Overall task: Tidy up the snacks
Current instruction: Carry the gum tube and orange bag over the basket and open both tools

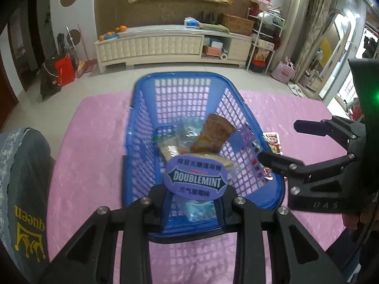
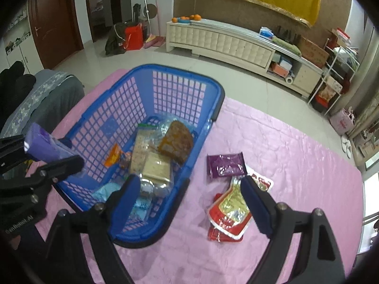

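Left claw (image 1: 195, 195) grips Doublemint pack (image 1: 196, 179) above blue basket (image 1: 139, 127); right claw (image 2: 190, 198) gapes, seemingly empty

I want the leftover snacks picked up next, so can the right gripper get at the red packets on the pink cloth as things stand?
Probably yes. The right gripper is open and empty, and the red packets lie uncovered on the pink cloth right under it, outside the basket. Only the purple packet lies nearby.
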Motion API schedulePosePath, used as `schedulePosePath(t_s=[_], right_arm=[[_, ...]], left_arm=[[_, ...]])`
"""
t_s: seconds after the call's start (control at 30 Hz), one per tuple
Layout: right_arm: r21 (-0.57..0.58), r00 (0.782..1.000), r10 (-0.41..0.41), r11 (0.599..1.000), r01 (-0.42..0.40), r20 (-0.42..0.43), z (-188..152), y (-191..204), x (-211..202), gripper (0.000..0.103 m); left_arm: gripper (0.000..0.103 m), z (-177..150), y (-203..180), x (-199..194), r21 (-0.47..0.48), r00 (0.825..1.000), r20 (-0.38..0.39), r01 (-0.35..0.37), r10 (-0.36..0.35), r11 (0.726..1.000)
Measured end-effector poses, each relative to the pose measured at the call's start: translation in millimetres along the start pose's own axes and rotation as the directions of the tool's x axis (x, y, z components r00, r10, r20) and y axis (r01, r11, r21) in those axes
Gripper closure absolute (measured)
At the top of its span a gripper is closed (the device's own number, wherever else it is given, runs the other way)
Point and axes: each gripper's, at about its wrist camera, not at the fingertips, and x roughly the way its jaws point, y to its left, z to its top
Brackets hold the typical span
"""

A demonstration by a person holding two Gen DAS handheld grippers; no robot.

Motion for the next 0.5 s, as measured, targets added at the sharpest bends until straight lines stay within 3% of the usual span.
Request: schedulePosePath(t_s=[0.17, 0.37, 0.5], right_arm=[[0.001, 1.0, -0.009, 1.0, 0.01, -0.022, -8, -4, 4, 0.014], [0.017, 1.0, -0.008, 1.0, 0.008, -0.027, -14, -13, 4, 0.014], [0.018, 0.999, -0.004, 1.0, 0.005, -0.032, -14, -14, 5, 0.014]], left_arm=[[0.074, 0, -17, 16, 0.04, 0.999, -0.032, 0.001, 0.0, 0.999], [0.073, -5, -9, 37, -0.015, 0.994, -0.107, 0.001, -0.003, 1.0], [0.049, -9, -11, 31, -0.002, 0.995, -0.098, 0.012, -0.012, 1.0]])
